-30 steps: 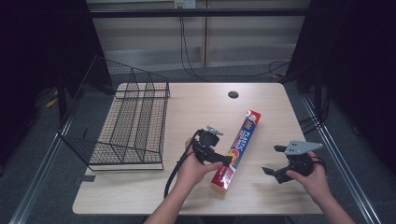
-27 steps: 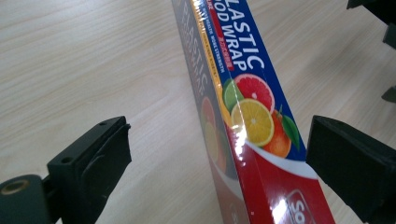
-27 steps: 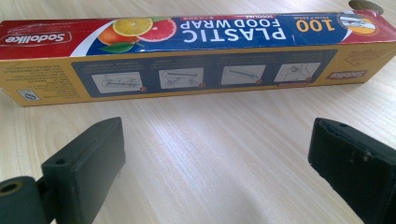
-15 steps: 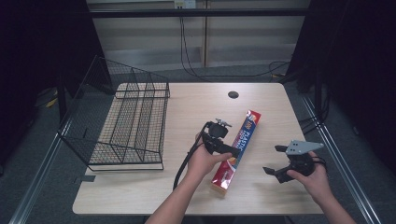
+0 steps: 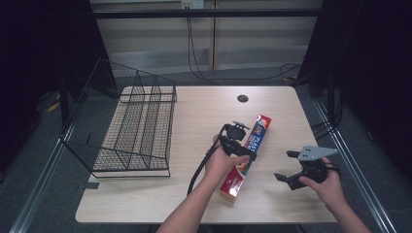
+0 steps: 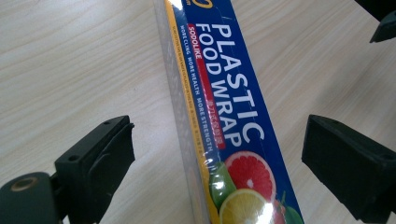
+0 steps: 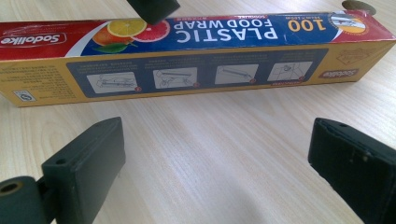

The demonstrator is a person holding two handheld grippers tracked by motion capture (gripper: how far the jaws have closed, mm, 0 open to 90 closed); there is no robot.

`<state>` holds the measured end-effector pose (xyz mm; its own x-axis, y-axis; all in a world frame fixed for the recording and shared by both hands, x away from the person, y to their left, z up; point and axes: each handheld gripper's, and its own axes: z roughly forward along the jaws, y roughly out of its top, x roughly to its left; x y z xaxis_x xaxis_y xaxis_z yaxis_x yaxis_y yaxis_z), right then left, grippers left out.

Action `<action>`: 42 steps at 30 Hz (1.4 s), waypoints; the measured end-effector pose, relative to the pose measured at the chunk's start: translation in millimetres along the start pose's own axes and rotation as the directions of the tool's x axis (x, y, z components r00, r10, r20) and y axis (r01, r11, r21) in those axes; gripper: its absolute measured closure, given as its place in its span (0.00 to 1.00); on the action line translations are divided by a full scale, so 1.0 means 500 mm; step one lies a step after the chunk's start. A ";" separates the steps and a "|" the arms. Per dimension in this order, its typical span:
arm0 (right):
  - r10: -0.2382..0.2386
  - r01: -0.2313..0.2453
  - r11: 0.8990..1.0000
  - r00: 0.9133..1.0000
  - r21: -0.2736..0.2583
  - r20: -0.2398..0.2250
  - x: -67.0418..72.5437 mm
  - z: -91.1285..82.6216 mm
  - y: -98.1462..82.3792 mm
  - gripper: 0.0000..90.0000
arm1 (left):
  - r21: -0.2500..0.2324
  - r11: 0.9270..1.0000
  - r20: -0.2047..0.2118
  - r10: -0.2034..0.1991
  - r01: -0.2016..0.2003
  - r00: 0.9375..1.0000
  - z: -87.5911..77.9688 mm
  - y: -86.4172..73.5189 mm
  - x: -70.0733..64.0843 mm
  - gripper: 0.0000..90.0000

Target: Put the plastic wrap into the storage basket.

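A black wire rack [image 5: 131, 128] stands on the wooden table [image 5: 194, 194].

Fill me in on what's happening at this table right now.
A person works at a wooden table with a gripper in each hand. The left gripper is poised over a long box of plastic food wrap lying flat on the table; its jaws straddle the box and have just been closing a little, but the pads do not press on it. The right gripper waits open beside the box, pointed at its side. A black wire rack stands at the table's left.
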<state>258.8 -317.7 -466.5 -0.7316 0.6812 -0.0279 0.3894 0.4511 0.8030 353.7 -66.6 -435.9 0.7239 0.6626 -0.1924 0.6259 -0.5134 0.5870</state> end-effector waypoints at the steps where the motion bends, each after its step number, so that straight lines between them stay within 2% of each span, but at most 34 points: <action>1: 0.000 0.000 1.000 1.000 0.000 0.000 0.000 0.000 0.000 0.04 | -0.004 1.000 0.005 -0.002 0.002 1.000 0.003 0.002 -0.001 0.10; 2: 0.000 0.000 1.000 1.000 0.000 0.000 0.000 0.000 0.000 0.04 | -0.001 1.000 0.010 -0.002 0.002 1.000 0.006 0.002 -0.002 0.11; 4: 0.000 0.000 1.000 1.000 -0.001 0.002 0.000 -0.001 0.000 0.04 | 0.012 1.000 -0.007 0.009 -0.009 1.000 0.011 0.004 -0.002 0.11; 5: 0.000 0.000 1.000 1.000 -0.001 0.002 0.000 -0.001 0.000 0.04 | 0.002 1.000 0.004 -0.004 0.004 1.000 0.016 0.005 -0.004 0.11; 6: -0.001 0.001 1.000 1.000 -0.001 0.003 0.000 -0.001 0.000 0.04 | 0.016 1.000 -0.002 -0.006 0.006 1.000 0.018 0.006 -0.003 0.12; 9: -0.002 0.002 1.000 1.000 -0.002 -0.003 -0.001 -0.002 0.000 0.04 | 0.013 1.000 -0.009 -0.013 0.013 1.000 0.026 0.008 -0.005 0.12; 12: -0.002 0.002 1.000 1.000 -0.002 -0.003 -0.002 -0.002 0.000 0.04 | 0.014 1.000 -0.015 -0.010 0.010 1.000 0.034 0.010 -0.009 0.14; 13: -0.003 0.003 1.000 1.000 -0.003 -0.003 -0.002 -0.002 0.000 0.04 | 0.029 1.000 -0.013 0.004 -0.004 1.000 0.034 0.012 -0.008 0.14; 14: -0.001 0.001 1.000 1.000 -0.004 0.004 -0.002 -0.003 0.000 0.04 | 0.019 1.000 -0.011 -0.003 0.003 1.000 0.037 0.013 -0.011 0.14; 17: 0.000 0.000 1.000 1.000 -0.006 0.004 -0.003 -0.003 0.001 0.04 | 0.029 1.000 -0.010 -0.006 0.006 1.000 0.045 0.016 -0.015 0.15; 19: -0.001 0.001 1.000 1.000 -0.007 -0.002 -0.003 -0.004 0.000 0.04 | 0.038 0.999 -0.027 0.002 -0.001 1.000 0.049 0.018 -0.017 0.16; 21: 0.000 0.000 1.000 1.000 -0.007 -0.002 -0.004 -0.004 0.000 0.04 | 0.049 0.999 -0.021 0.002 -0.001 1.000 0.053 0.019 -0.019 0.16; 23: 0.001 -0.001 1.000 1.000 -0.010 0.006 -0.004 -0.005 0.000 0.04 | 0.053 0.999 -0.039 0.010 -0.008 0.999 0.058 0.020 -0.021 0.16; 26: -0.001 0.001 1.000 1.000 -0.010 0.004 -0.005 -0.005 0.000 0.04 | 0.064 0.998 -0.036 -0.001 0.003 0.999 0.064 0.020 -0.021 0.18; 28: -0.001 0.001 1.000 1.000 -0.011 0.003 -0.005 -0.005 0.000 0.04 | 0.069 0.998 -0.032 0.009 -0.007 0.999 0.067 0.019 -0.022 0.21; 31: 0.000 0.000 1.000 1.000 -0.012 0.003 -0.005 -0.005 0.000 0.04 | 0.088 0.996 -0.036 0.005 -0.002 0.999 0.069 0.019 -0.019 0.24; 34: 0.000 0.000 1.000 1.000 -0.011 0.002 -0.005 -0.004 0.000 0.04 | 0.079 0.997 -0.042 -0.025 0.028 0.999 0.073 0.018 -0.018 0.27; 35: -0.001 0.001 1.000 1.000 -0.011 0.002 -0.005 -0.005 0.000 0.04 | 0.091 0.996 -0.039 -0.021 0.024 0.999 0.073 0.018 -0.016 0.28; 39: 0.001 -0.001 1.000 1.000 -0.012 0.006 -0.006 -0.005 0.001 0.04 | 0.090 0.995 -0.032 -0.044 0.046 0.999 0.078 0.017 -0.017 0.31; 40: 0.001 0.000 1.000 1.000 -0.012 0.006 -0.006 -0.005 0.001 0.04 | 0.105 0.994 -0.030 -0.034 0.037 0.999 0.076 0.018 -0.016 0.32; 41: 0.000 0.000 1.000 1.000 -0.012 0.003 -0.006 -0.005 0.001 0.04 | 0.111 0.993 -0.018 -0.028 0.030 0.999 0.076 0.019 -0.015 0.37; 42: 0.000 0.000 1.000 1.000 -0.012 0.003 -0.006 -0.005 0.001 0.04 | 0.107 0.993 -0.028 -0.048 0.051 0.998 0.078 0.019 -0.018 0.37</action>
<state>259.7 -320.8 -464.7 -0.7298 0.6830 -0.0300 0.3824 0.4441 0.8103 364.5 -98.7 -459.1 0.6844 0.7016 -0.1985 0.6895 -0.5343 0.4889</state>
